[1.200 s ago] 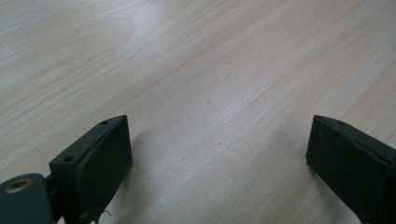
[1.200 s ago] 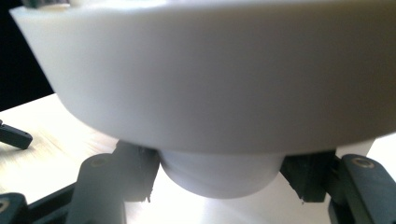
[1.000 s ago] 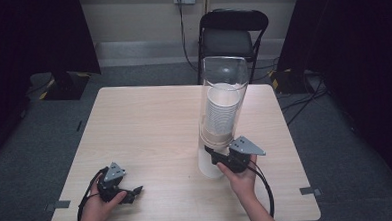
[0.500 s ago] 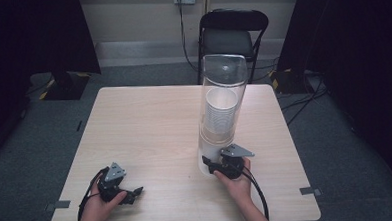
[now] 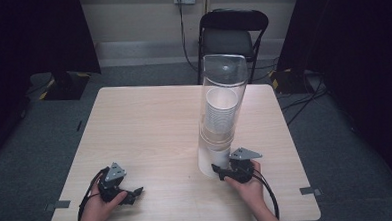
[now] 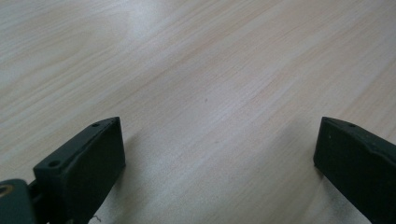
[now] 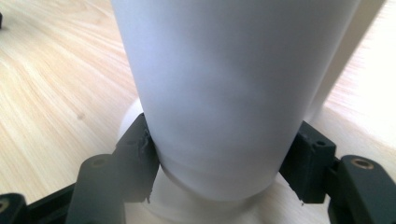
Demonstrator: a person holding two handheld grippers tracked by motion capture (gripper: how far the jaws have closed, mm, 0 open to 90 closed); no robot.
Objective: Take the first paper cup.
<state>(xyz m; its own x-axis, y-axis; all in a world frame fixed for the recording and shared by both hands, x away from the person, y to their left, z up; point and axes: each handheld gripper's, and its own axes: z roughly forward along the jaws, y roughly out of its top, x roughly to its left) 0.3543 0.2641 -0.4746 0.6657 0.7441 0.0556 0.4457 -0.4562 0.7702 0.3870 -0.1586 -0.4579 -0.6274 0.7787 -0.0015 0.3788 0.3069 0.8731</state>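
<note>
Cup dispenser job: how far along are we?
Done: the right gripper has closed on the bottom white cup sticking out under the clear dispenser tube, pads pressing both sides. In hand: drawing that cup down; it hasn't cleared the tube. Left: free it and set it on the table. The left gripper rests open on bare wood, holding nothing.

Dim, soft high view with dark edges; brighter close-ups, pale sheen on wood.
</note>
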